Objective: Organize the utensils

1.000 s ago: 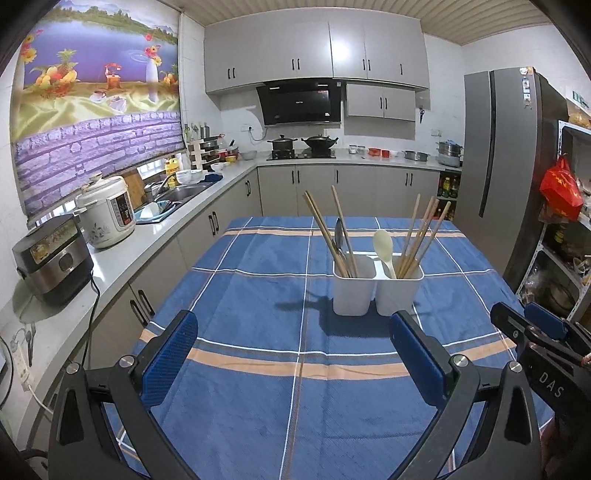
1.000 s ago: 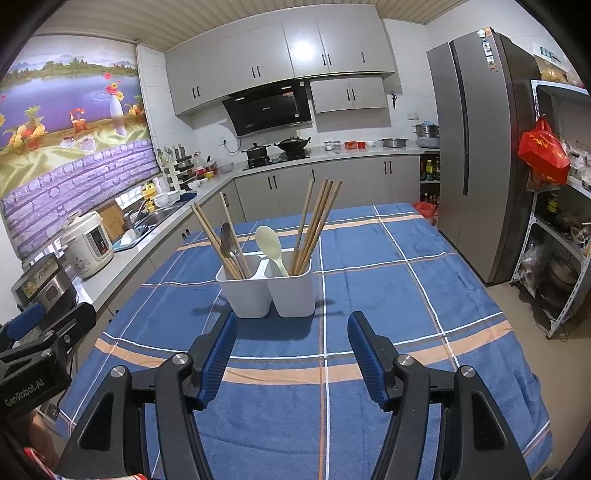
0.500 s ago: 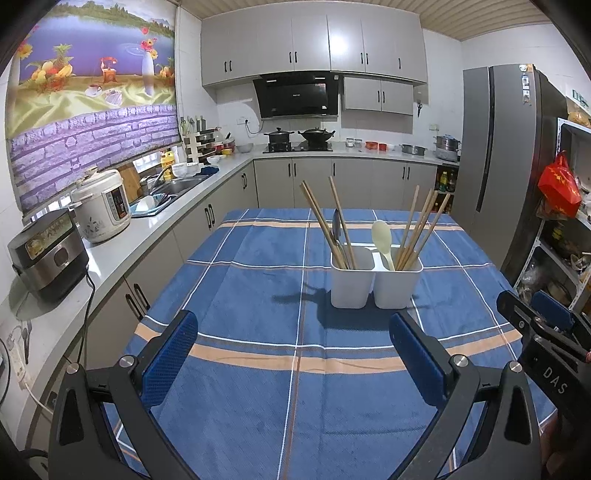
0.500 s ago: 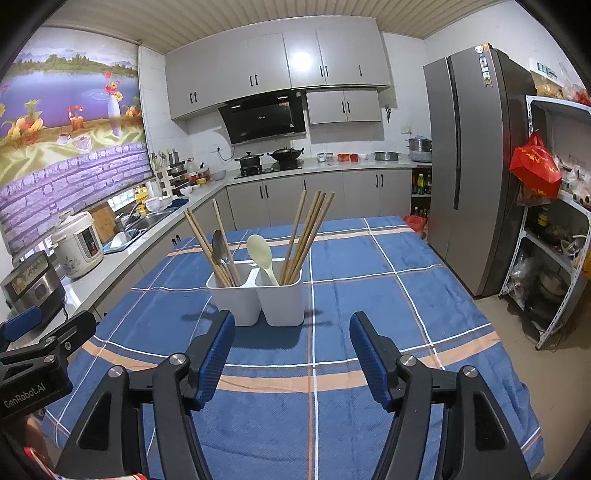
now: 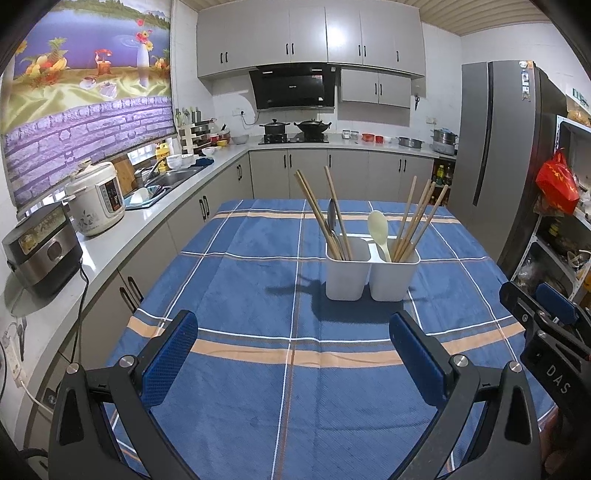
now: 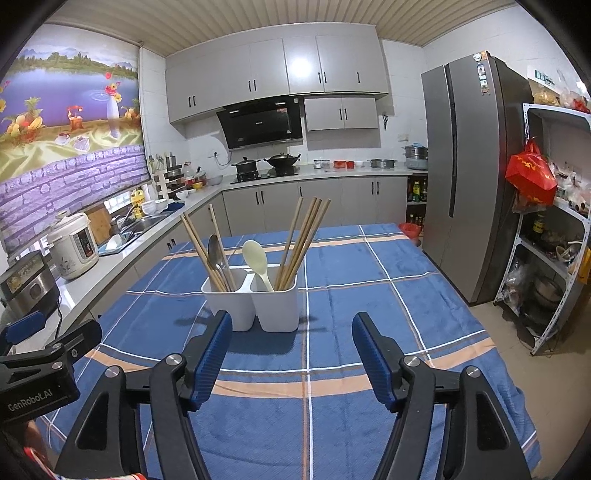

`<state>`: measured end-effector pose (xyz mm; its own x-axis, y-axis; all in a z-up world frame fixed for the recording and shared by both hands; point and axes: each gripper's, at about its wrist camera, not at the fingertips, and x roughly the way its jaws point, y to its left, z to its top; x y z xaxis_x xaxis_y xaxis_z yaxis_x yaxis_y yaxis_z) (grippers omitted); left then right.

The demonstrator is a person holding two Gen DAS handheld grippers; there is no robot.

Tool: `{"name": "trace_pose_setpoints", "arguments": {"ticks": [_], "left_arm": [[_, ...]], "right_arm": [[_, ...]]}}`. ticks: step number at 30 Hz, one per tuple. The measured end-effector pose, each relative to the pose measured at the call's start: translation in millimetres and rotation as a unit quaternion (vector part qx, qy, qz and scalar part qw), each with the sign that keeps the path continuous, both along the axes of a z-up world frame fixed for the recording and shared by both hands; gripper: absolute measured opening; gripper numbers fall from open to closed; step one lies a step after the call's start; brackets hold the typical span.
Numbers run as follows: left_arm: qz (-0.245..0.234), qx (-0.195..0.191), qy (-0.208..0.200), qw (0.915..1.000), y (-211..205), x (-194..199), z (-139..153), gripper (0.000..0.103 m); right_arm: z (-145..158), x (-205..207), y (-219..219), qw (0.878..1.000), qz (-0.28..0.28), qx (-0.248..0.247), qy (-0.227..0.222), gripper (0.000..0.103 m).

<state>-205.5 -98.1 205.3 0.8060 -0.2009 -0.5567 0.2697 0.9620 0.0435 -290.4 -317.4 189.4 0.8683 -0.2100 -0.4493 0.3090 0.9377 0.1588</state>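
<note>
Here the left gripper (image 5: 293, 349) hangs wide apart and empty while the right gripper (image 6: 291, 349), also empty, is opening before the white two-compartment utensil holder (image 6: 251, 302) on the blue plaid tablecloth (image 6: 369, 280).

Home kitchen: cabinets (image 5: 306, 35), stove (image 5: 293, 137), fridge (image 5: 495, 155).

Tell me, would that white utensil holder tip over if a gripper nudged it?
Probably, if pushed high: the white holder looks like light plastic, and its long chopsticks lean outward. It might also drag on the soft tablecloth rather than slide.
</note>
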Motion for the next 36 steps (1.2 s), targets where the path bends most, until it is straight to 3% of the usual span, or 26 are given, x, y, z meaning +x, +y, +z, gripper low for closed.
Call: {"name": "trace_pose_setpoints", "arguments": {"ticks": [36], "left_arm": [[-0.015, -0.006, 0.021, 0.9996, -11, 4, -7, 0.103]], "right_arm": [[-5, 1, -3, 1.000, -0.005, -0.021, -0.011, 0.075]]}}
